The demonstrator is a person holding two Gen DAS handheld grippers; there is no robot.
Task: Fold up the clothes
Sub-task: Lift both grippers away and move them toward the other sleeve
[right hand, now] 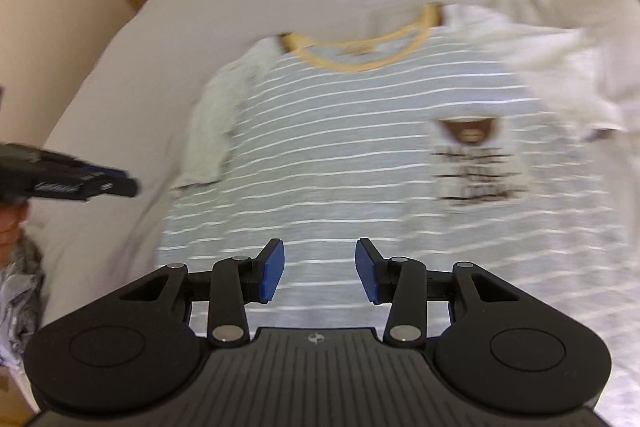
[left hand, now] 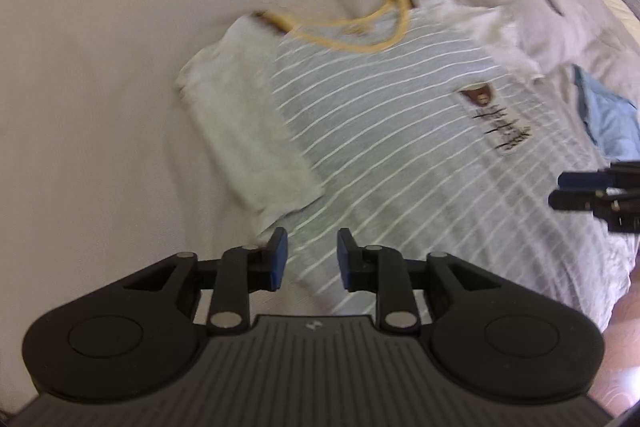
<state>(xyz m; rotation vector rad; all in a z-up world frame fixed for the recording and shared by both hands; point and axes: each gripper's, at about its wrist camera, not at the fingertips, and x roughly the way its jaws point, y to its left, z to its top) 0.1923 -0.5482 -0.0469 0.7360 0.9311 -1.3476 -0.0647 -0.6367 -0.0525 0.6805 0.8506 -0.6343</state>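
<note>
Grey-striped T-shirt (right hand: 340, 155) lies spread face-up on the bed (left hand: 100, 67), yellow collar at the far end, no fold made yet. Both the left tool (left hand: 312, 259) and the right tool (right hand: 320, 269) hover above its near hem, parted and empty.

The T-shirt (right hand: 340, 155) ahead of the right gripper (right hand: 320, 269) was grey with thin white stripes, its collar (right hand: 360, 61) mustard yellow, its sleeves (right hand: 212, 131) plain pale grey. A brown-and-black print (right hand: 472, 163) sat on its chest. The bedsheet (left hand: 100, 87) beneath was off-white. Both grippers were black with blue pads (left hand: 279, 261). A light blue cloth (left hand: 608, 119) lay beyond the T-shirt's far side.
</note>
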